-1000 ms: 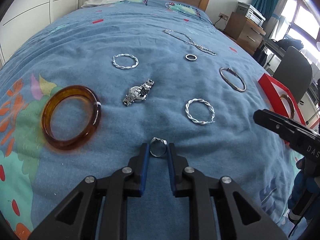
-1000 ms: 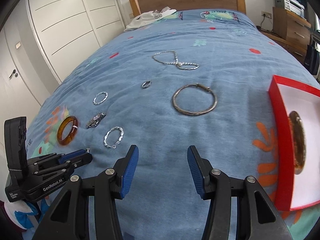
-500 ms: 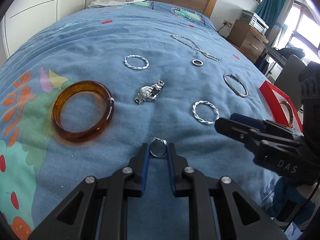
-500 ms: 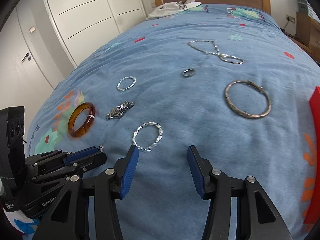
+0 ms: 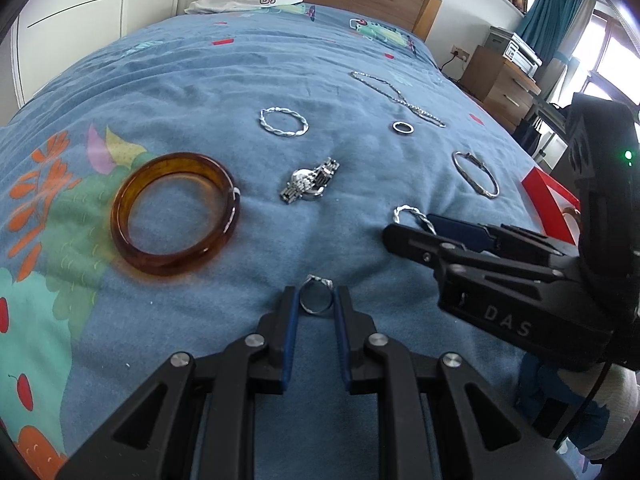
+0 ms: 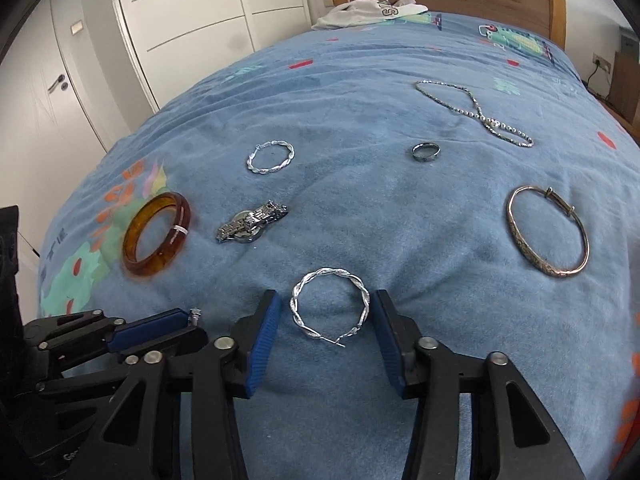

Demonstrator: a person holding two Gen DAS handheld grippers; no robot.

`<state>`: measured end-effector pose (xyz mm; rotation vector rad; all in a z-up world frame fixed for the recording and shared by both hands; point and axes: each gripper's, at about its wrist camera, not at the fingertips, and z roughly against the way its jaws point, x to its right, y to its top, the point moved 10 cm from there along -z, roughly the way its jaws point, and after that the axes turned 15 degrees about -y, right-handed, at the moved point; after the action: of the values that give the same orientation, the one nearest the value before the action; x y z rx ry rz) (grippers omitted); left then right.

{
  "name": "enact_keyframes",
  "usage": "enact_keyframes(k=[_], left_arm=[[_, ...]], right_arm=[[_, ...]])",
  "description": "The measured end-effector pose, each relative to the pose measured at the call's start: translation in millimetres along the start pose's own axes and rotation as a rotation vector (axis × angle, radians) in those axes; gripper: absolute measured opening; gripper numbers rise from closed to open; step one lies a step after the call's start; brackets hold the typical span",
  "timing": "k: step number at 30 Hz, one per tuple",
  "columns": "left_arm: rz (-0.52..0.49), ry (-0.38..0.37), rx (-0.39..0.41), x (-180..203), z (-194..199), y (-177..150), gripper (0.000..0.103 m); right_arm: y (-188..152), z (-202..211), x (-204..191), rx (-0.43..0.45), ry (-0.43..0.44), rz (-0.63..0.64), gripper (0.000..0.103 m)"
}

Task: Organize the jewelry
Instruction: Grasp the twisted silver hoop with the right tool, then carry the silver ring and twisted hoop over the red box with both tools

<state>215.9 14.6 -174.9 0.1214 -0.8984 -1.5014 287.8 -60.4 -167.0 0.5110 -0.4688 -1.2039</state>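
Observation:
My left gripper [image 5: 316, 300] is shut on a small silver ring [image 5: 316, 299] and holds it just above the blue bedspread. My right gripper [image 6: 324, 312] is open, its jaws on either side of a twisted silver hoop [image 6: 329, 305] that lies on the bed. The left gripper shows in the right wrist view [image 6: 192, 320], close at the left. Other jewelry lies on the bed: an amber bangle [image 5: 174, 212], a silver watch [image 5: 310, 186], a second twisted hoop [image 5: 284, 122], a plain ring [image 5: 402, 127], a chain necklace [image 6: 476, 114] and a metal bangle [image 6: 548, 236].
A red box [image 5: 550, 204] stands at the bed's right edge, partly hidden behind the right gripper [image 5: 404, 232]. White clothing [image 6: 368, 12] lies by the wooden headboard. Wardrobe doors stand to the left, a wooden dresser [image 5: 504, 84] to the right.
The right gripper has swung left from near the red box and come down around the near twisted hoop, next to the left gripper. The left gripper still holds the small ring.

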Motion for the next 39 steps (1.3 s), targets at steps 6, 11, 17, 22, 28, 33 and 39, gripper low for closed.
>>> enact_keyframes(k=[6, 11, 17, 22, 28, 33, 39], left_arm=[[-0.004, 0.002, 0.000, 0, 0, 0, 0.017], [-0.010, -0.004, 0.005, 3, 3, 1, 0.017], [-0.050, -0.006, -0.001, 22, 9, -1, 0.017], [-0.088, -0.006, -0.008, 48, 17, -7, 0.017], [-0.154, -0.008, -0.021, 88, 33, -17, 0.017], [-0.214, -0.023, -0.031, 123, 42, -22, 0.017], [-0.279, -0.035, -0.034, 156, 48, -23, 0.017]], right_arm=[[-1, 2, 1, 0.005, 0.004, 0.017, 0.040], [-6, 17, 8, 0.011, 0.016, 0.013, 0.039], [-16, 47, 28, 0.022, 0.005, -0.006, 0.039], [-24, 82, 57, 0.044, -0.023, -0.030, 0.039], [-37, 122, 88, 0.066, -0.063, -0.055, 0.039], [-52, 150, 113, 0.079, -0.094, -0.088, 0.039], [-71, 180, 147, 0.095, -0.131, -0.138, 0.039]])
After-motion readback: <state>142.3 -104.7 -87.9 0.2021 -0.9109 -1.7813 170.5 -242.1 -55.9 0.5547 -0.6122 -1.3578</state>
